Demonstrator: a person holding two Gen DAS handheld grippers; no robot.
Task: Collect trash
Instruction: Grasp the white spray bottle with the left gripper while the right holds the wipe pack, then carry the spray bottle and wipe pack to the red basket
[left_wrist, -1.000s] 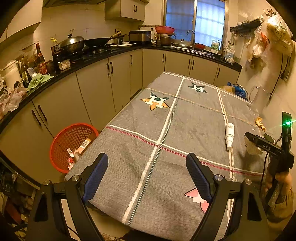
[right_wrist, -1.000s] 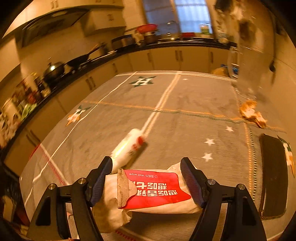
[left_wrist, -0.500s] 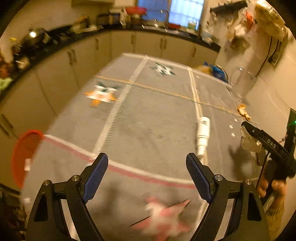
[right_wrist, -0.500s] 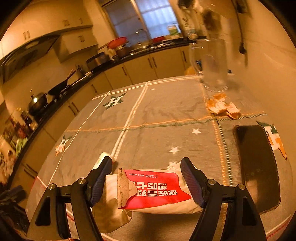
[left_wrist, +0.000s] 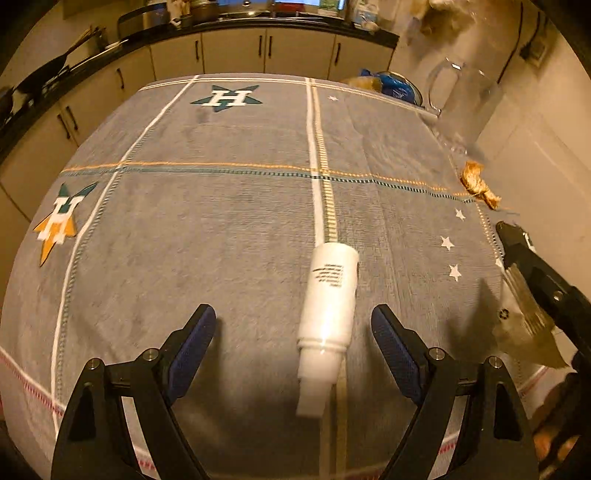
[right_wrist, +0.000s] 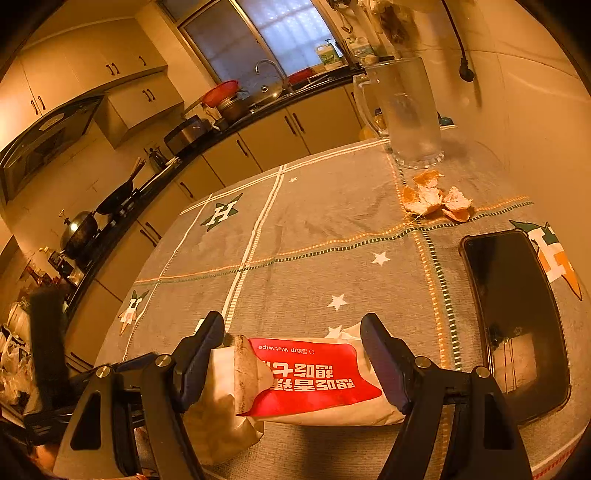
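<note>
A white plastic bottle (left_wrist: 328, 295) lies on the grey tablecloth (left_wrist: 221, 221), its cap end toward me. My left gripper (left_wrist: 291, 317) hangs open over it, a blue pad on either side and neither touching. My right gripper (right_wrist: 291, 332) is shut on a red and white wet wipe packet (right_wrist: 310, 376), held just above the cloth. In the left wrist view that packet (left_wrist: 524, 325) shows at the right edge under a black finger (left_wrist: 532, 269). Orange peel (right_wrist: 432, 197) lies near the wall, also visible as orange peel (left_wrist: 478, 184) in the left wrist view.
A black phone (right_wrist: 517, 317) lies flat on the cloth to the right of the packet. A frosted glass pitcher (right_wrist: 406, 110) stands at the table's far right corner beside the wall. Kitchen cabinets and a cluttered counter (right_wrist: 236, 122) run along the left and back.
My left gripper has swung right and down across the table until the white bottle lies between its fingers; the red basket has left its view. My right gripper rolled, still holding the packet.
</note>
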